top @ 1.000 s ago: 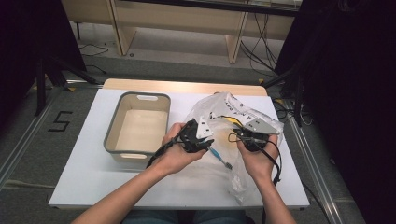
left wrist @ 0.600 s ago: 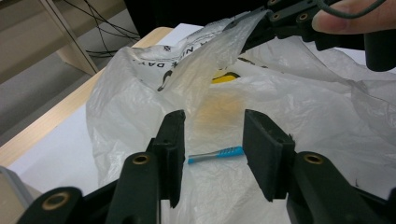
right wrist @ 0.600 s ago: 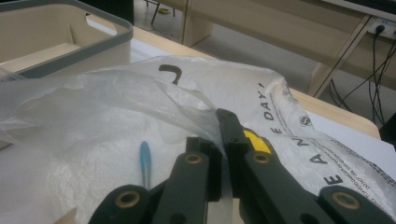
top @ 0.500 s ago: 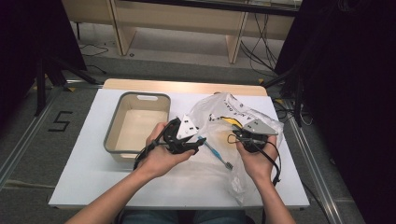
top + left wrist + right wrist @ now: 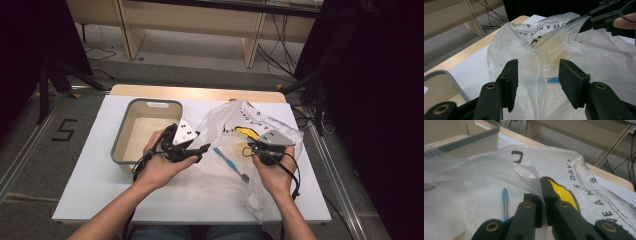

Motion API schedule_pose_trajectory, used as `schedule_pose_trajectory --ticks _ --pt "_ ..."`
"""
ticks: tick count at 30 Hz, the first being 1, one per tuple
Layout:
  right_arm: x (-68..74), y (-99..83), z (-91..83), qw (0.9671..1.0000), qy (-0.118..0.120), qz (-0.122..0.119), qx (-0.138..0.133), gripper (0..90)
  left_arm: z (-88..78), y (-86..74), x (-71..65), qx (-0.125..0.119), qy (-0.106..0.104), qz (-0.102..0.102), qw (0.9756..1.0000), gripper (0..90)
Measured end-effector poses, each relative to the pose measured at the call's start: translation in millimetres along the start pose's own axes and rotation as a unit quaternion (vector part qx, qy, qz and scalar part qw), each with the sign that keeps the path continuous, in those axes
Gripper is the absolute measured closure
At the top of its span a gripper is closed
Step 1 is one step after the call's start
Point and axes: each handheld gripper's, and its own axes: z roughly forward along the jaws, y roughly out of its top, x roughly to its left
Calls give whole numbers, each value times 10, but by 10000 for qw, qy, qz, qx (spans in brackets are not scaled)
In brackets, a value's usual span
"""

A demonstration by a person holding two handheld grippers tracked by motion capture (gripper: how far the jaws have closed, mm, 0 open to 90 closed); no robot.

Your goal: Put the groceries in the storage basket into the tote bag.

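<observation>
Plastic is lying crumpled across the middle and right of the white table (image 5: 100, 200): a thin clear bag (image 5: 235, 125) with black lettering and a yellow mark printed on it. The right gripper (image 5: 251, 146) is pinching an edge of this bag, its jaws pressed together on the film; in the right gripper view the film is passing straight between the closed black jaws of the right gripper (image 5: 543, 195), and the yellow print is lying just beyond them. A blue toothbrush (image 5: 231, 163) is resting on the bag between the two hands, its bristled end pointing towards the person. In the left gripper view the toothbrush (image 5: 549, 80) is showing faintly, seemingly through a layer of plastic, though the picture is too hazy to be sure which side of the film it is on.

The left gripper (image 5: 201, 150) is sitting just left of the bag, with its jaws standing apart. They have just been opening, and nothing is pressed between the pads; the bag (image 5: 554, 45) is bulging up beyond the gap. A grey-rimmed beige tub (image 5: 125, 125) is standing just beside the left hand (image 5: 160, 167), on its far left side, touching the bag's edge or nearly so.
</observation>
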Motion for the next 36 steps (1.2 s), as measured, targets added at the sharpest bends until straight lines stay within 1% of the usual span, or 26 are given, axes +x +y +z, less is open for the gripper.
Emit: schedule_pose_trajectory --ticks 5,7,11,12,17,29,33,36 --pt "10 -27 1 9999 67 -76 82 900 37 -52 20 68 47 -44 10000 498" --pt "16 -40 4 9998 99 -110 119 900 51 -70 36 127 61 -26 9999 496" --pt "38 -65 17 9995 190 -159 201 900 73 -102 63 187 73 -73 9998 495" --pt "44 -71 20 9994 200 -180 221 900 78 -108 68 187 69 -111 9997 494" --pt "66 -98 31 9988 289 -249 315 900 96 -134 97 228 97 -152 9996 495" --pt "71 -152 27 9979 409 -290 413 900 128 -176 123 304 131 -187 9993 496" --pt "87 -187 43 9968 509 -338 512 900 145 -194 121 359 119 -170 9991 495" --pt "105 -223 59 9954 599 -415 627 900 166 -212 119 411 99 -163 9990 493"
